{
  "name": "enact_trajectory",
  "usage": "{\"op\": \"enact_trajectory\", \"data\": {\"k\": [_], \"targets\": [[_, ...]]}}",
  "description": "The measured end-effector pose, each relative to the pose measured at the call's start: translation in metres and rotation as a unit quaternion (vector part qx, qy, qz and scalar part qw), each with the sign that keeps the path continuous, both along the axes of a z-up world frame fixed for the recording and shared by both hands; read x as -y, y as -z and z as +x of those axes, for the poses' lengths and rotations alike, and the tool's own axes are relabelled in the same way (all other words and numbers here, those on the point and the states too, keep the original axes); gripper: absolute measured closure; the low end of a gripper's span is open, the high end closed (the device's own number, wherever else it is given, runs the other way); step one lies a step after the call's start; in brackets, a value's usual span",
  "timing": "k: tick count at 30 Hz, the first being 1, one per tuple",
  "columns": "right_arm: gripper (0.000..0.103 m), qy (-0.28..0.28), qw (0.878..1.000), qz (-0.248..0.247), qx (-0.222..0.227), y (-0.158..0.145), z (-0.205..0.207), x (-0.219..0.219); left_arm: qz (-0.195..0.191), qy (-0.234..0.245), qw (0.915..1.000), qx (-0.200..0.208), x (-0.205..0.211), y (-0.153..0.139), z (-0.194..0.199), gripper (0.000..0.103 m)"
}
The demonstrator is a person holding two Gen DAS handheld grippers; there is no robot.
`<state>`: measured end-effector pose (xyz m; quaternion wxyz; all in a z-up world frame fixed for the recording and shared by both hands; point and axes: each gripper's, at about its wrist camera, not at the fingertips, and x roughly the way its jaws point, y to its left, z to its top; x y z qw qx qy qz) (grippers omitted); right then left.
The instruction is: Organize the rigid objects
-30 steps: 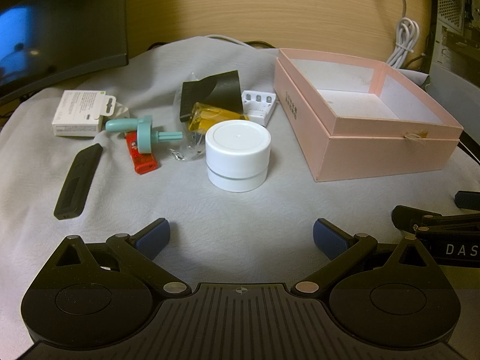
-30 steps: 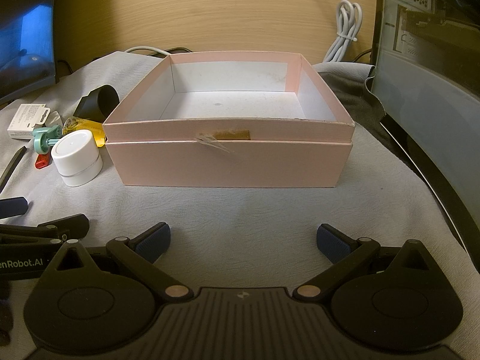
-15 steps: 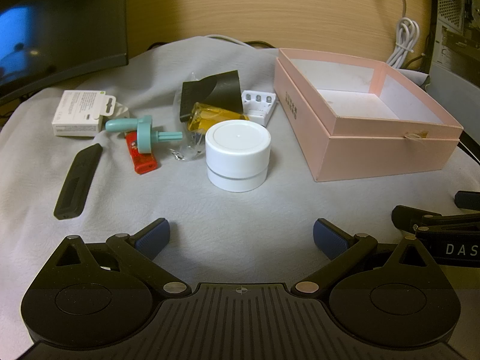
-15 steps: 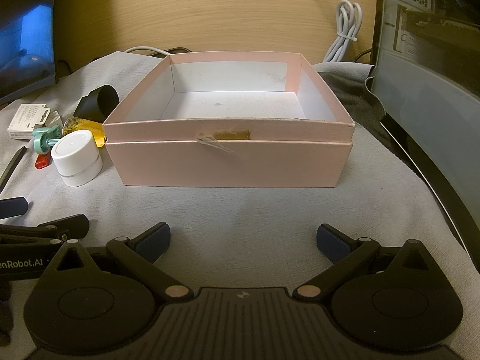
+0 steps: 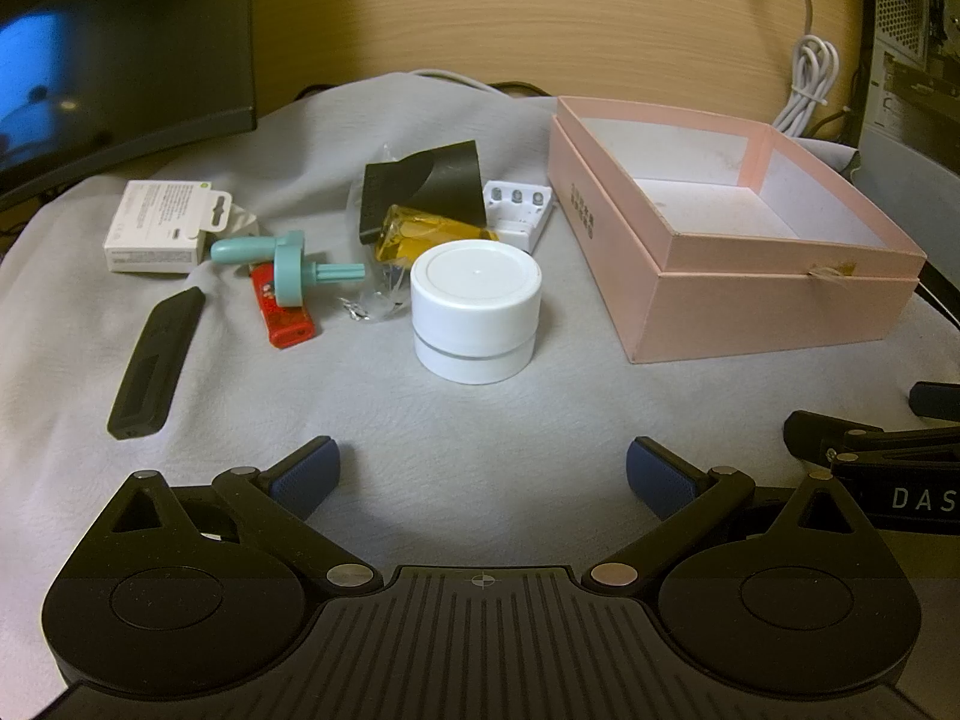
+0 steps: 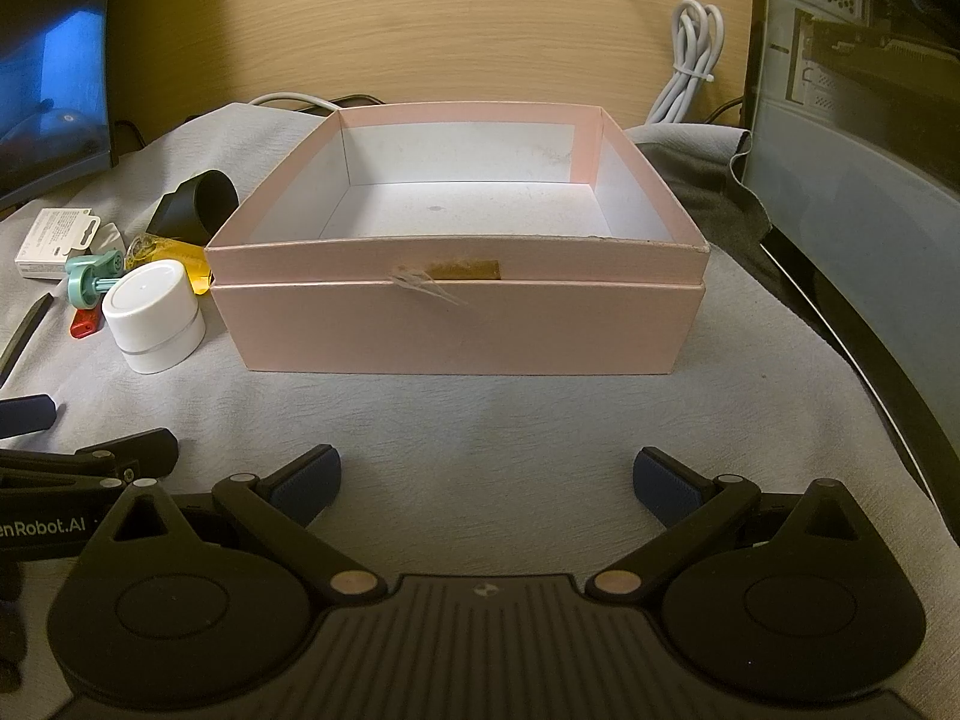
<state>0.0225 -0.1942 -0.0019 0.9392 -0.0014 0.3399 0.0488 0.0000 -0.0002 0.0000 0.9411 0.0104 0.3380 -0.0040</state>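
Left tool [image 5: 483, 474] wide open, nothing between its fingers, low over the grey cloth [image 5: 480, 420] covering the desk. Right tool [image 6: 485, 477] likewise spread wide and empty, facing the pink box [image 6: 456, 324] at 12 o'clock. Box is open-topped, interior bare and white.

From the left wrist view: white round jar [image 5: 475, 311] upright at 12 o'clock, nearest item. Pink box at 2 o'clock, well apart from jar. Behind the jar: amber bottle [image 5: 420, 234] in clear wrap, black curled card [image 5: 423, 186], white battery holder [image 5: 519, 210] just beside the box wall. At 11 o'clock: teal plastic tool-shaped piece [image 5: 288, 267] lying across a red lighter [image 5: 282, 312]. White retail carton [image 5: 162, 225] at 10 o'clock, black flat case [image 5: 156, 360] lying nearer, also at 10 o'clock. Right tool's tip shows at 3 o'clock.
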Motion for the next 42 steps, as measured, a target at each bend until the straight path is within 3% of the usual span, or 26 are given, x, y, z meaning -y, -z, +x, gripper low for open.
{"op": "enact_trajectory", "data": {"k": [19,32,38,40,42], "targets": [[0.0,-0.005,1.0,0.006,-0.002,0.0,0.0,0.003,0.002,0.0,1.0,0.0,0.0,0.001,0.003,0.0],[0.0,-0.031,0.998,-0.004,-0.053,-0.007,0.003,0.005,0.001,0.0,1.0,0.0,0.0,0.001,0.003,0.0],[0.0,-0.063,0.996,-0.019,-0.068,-0.016,0.002,-0.001,-0.036,0.006,0.9991,0.021,-0.02,-0.018,-0.014,0.0],[0.0,-0.072,0.997,-0.033,-0.022,-0.029,-0.011,-0.008,-0.034,0.01,0.9979,0.054,-0.039,-0.04,-0.021,0.0],[0.0,-0.053,0.996,-0.048,0.052,-0.041,-0.026,-0.015,-0.019,-0.004,0.9948,0.1,-0.069,-0.066,-0.018,0.0]]}}
